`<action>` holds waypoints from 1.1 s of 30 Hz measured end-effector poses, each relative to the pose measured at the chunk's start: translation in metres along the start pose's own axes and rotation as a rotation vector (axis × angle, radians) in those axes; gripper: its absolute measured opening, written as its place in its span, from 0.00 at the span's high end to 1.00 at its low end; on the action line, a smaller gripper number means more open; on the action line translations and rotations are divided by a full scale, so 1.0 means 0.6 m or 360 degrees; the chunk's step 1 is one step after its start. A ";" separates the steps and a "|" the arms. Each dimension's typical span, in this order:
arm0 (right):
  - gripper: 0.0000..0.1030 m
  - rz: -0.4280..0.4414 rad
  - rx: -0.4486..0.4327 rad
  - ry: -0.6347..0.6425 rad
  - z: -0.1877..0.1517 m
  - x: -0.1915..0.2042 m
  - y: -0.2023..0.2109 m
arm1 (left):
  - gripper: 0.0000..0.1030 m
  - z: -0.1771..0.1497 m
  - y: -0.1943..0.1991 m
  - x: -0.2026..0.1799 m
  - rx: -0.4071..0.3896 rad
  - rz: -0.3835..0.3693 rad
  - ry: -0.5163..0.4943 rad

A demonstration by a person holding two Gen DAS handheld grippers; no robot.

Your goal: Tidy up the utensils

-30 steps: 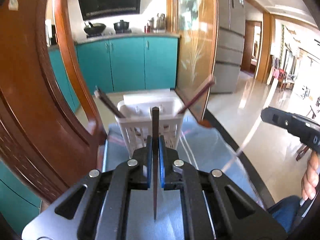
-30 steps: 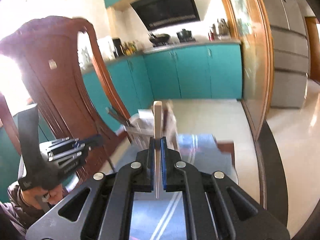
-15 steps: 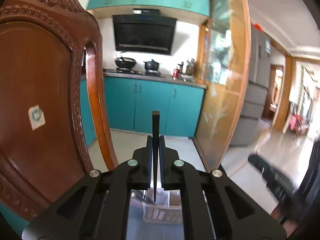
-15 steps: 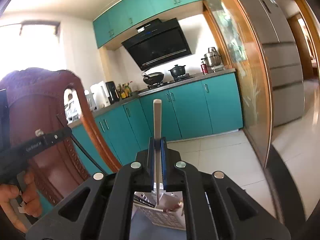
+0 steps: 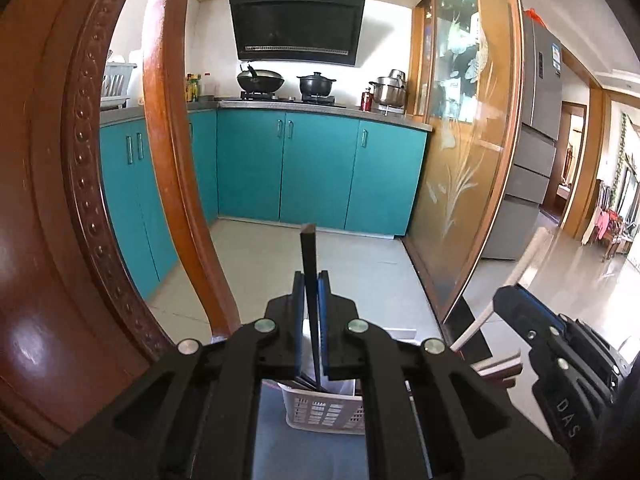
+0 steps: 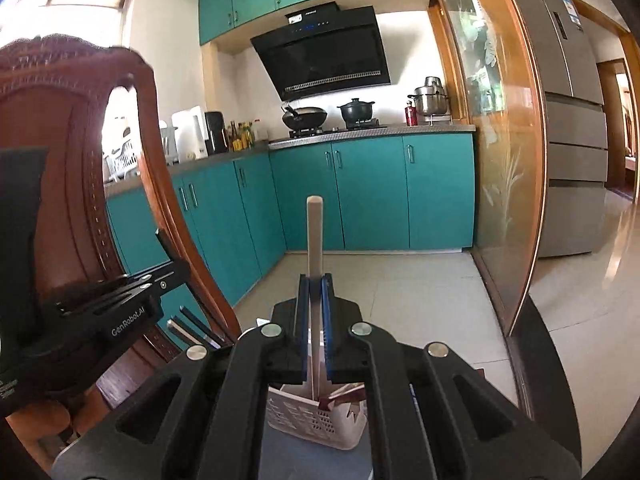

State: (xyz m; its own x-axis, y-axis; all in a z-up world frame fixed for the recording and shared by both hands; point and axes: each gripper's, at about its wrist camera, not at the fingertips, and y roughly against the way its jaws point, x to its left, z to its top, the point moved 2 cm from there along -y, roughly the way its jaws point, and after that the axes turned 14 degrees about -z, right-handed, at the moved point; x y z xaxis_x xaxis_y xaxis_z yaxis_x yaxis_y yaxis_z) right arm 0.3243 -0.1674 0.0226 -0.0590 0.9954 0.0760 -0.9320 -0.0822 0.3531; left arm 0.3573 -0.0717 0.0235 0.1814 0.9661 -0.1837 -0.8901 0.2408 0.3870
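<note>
A carved wooden chair (image 5: 60, 240) is standing left of a white slotted basket (image 5: 324, 410) on the table. The left gripper (image 5: 311, 320) is clamping a dark chopstick (image 5: 309, 272) upright above the basket; the right gripper (image 6: 316, 316) is clamping a pale chopstick (image 6: 315, 236) likewise.

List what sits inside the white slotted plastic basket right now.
In the white slotted plastic basket, reddish-brown sticks lean inside; dark sticks show in the left view. The gripper bodies cover the rest.
</note>
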 end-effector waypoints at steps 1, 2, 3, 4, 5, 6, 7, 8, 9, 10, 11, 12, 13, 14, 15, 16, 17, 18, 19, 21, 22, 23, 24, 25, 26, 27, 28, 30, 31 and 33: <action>0.94 -0.0004 0.0009 0.0008 -0.002 0.002 -0.003 | 0.93 -0.003 0.000 -0.001 0.0003 -0.0003 -0.0003; 0.94 -0.0012 0.0016 0.0017 -0.006 0.004 -0.006 | 0.93 -0.005 -0.001 0.000 0.0007 -0.0011 -0.0005; 0.94 -0.0016 0.0021 0.0022 -0.007 0.007 -0.006 | 0.93 -0.007 -0.001 0.002 0.0008 -0.0013 -0.0004; 0.94 -0.0017 0.0027 0.0027 -0.009 0.009 -0.009 | 0.93 -0.009 -0.002 0.003 0.0010 -0.0017 -0.0005; 0.94 -0.0019 0.0040 0.0037 -0.011 0.011 -0.012 | 0.93 -0.011 -0.003 0.001 0.0012 -0.0020 -0.0006; 0.94 -0.0024 0.0049 0.0045 -0.012 0.011 -0.013 | 0.93 -0.012 -0.003 0.001 0.0015 -0.0022 -0.0008; 0.93 -0.0035 0.0052 0.0048 -0.013 0.011 -0.014 | 0.93 -0.015 0.000 0.001 0.0017 -0.0024 -0.0012; 0.92 -0.0042 0.0051 0.0040 -0.013 0.010 -0.012 | 0.92 -0.016 -0.002 0.000 0.0022 -0.0025 -0.0021; 0.89 -0.0036 0.0049 0.0030 -0.012 0.010 -0.009 | 0.92 -0.014 -0.005 -0.002 0.0024 -0.0019 -0.0030; 0.83 -0.0016 0.0037 0.0019 -0.010 0.007 -0.003 | 0.92 -0.018 0.000 -0.002 0.0025 -0.0009 -0.0039; 0.76 -0.0005 0.0017 0.0006 -0.006 0.004 0.005 | 0.92 -0.020 0.005 -0.002 0.0027 -0.0006 -0.0046; 0.72 -0.0005 -0.0009 -0.0010 -0.002 0.002 0.015 | 0.91 -0.024 0.012 -0.003 0.0025 -0.0011 -0.0046; 0.66 -0.0003 -0.0035 -0.0023 0.003 -0.002 0.024 | 0.89 -0.023 0.020 -0.002 0.0019 -0.0017 -0.0046; 0.62 0.0008 -0.0078 -0.0040 0.010 -0.007 0.040 | 0.84 -0.024 0.030 -0.003 0.0009 -0.0018 -0.0056; 0.60 0.0020 -0.0116 -0.0051 0.015 -0.011 0.056 | 0.79 -0.027 0.041 -0.005 -0.0002 -0.0013 -0.0070; 0.54 0.0031 -0.0168 -0.0062 0.021 -0.014 0.078 | 0.77 -0.031 0.057 -0.008 -0.0019 -0.0004 -0.0092; 0.49 0.0030 -0.0200 -0.0066 0.023 -0.018 0.092 | 0.73 -0.036 0.070 -0.010 -0.0032 0.0001 -0.0109; 0.40 0.0023 -0.0243 -0.0073 0.026 -0.022 0.111 | 0.69 -0.041 0.082 -0.012 -0.0043 0.0005 -0.0126; 0.34 0.0017 -0.0280 -0.0078 0.027 -0.025 0.128 | 0.66 -0.048 0.096 -0.015 -0.0055 0.0009 -0.0143; 0.25 0.0000 -0.0337 -0.0069 0.024 -0.029 0.163 | 0.49 -0.067 0.129 -0.022 -0.0079 0.0007 -0.0163; 0.17 -0.0014 -0.0355 -0.0054 0.018 -0.030 0.177 | 0.43 -0.077 0.144 -0.024 -0.0090 0.0002 -0.0161; 0.10 -0.0049 -0.0381 -0.0026 0.005 -0.032 0.196 | 0.38 -0.092 0.163 -0.026 -0.0100 -0.0018 -0.0152; 0.06 -0.0087 -0.0399 -0.0004 -0.011 -0.035 0.209 | 0.32 -0.107 0.180 -0.028 -0.0103 -0.0041 -0.0147; 0.03 -0.0157 -0.0414 0.0026 -0.039 -0.041 0.228 | 0.29 -0.117 0.191 -0.029 -0.0100 -0.0055 -0.0146; 0.03 -0.0208 -0.0416 0.0042 -0.061 -0.047 0.239 | 0.24 -0.134 0.206 -0.031 -0.0092 -0.0070 -0.0151; 0.03 -0.0257 -0.0401 0.0053 -0.086 -0.054 0.251 | 0.24 -0.149 0.219 -0.032 -0.0085 -0.0078 -0.0163; 0.03 -0.0273 -0.0378 0.0050 -0.101 -0.060 0.258 | 0.24 -0.162 0.229 -0.032 -0.0071 -0.0079 -0.0178; 0.03 -0.0257 -0.0291 -0.0007 -0.140 -0.076 0.275 | 0.24 -0.193 0.250 -0.031 -0.0014 -0.0092 -0.0212; 0.03 -0.0247 -0.0251 -0.0039 -0.152 -0.081 0.281 | 0.23 -0.204 0.259 -0.030 0.0009 -0.0102 -0.0220; 0.03 -0.0251 -0.0146 -0.0074 -0.174 -0.085 0.296 | 0.17 -0.217 0.280 -0.026 0.0011 -0.0107 -0.0220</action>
State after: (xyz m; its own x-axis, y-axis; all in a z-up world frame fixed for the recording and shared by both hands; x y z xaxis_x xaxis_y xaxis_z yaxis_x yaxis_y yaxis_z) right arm 0.1245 -0.2275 -0.0158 0.1049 0.9920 0.0703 -0.9573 0.0816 0.2774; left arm 0.1506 -0.0584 -0.0266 0.2969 0.9512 -0.0837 -0.8710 0.3057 0.3846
